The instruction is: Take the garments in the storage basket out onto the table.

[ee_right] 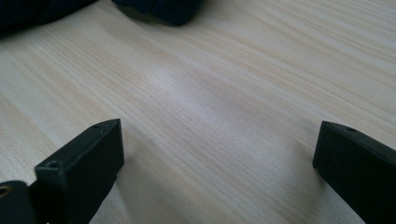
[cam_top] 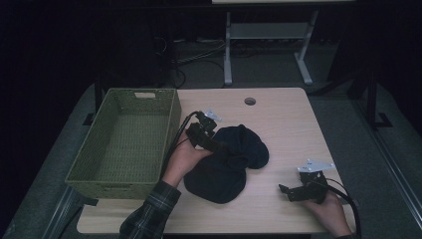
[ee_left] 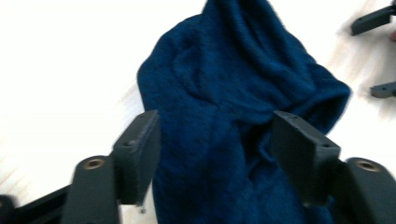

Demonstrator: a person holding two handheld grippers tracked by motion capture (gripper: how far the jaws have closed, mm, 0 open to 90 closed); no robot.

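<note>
Left gripper (ee_left: 212, 154) poised wide-jawed over a crumpled dark-blue knitted garment (ee_left: 243, 93); nothing gripped yet.

A grasp appears to be in hand; closing on a fold is judged next, perhaps for the woven green basket (cam_top: 79, 169) at left of frame. The right gripper (ee_right: 219, 163), spread and empty, is held over the pale wooden table (ee_right: 210, 88) at lower right. Counted: two grippers, one garment at centre, one basket.

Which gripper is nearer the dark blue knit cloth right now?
Left. The left gripper is over the dark blue knit cloth, its open jaws either side of a fold. The right gripper sits apart near the table's front right edge.
</note>
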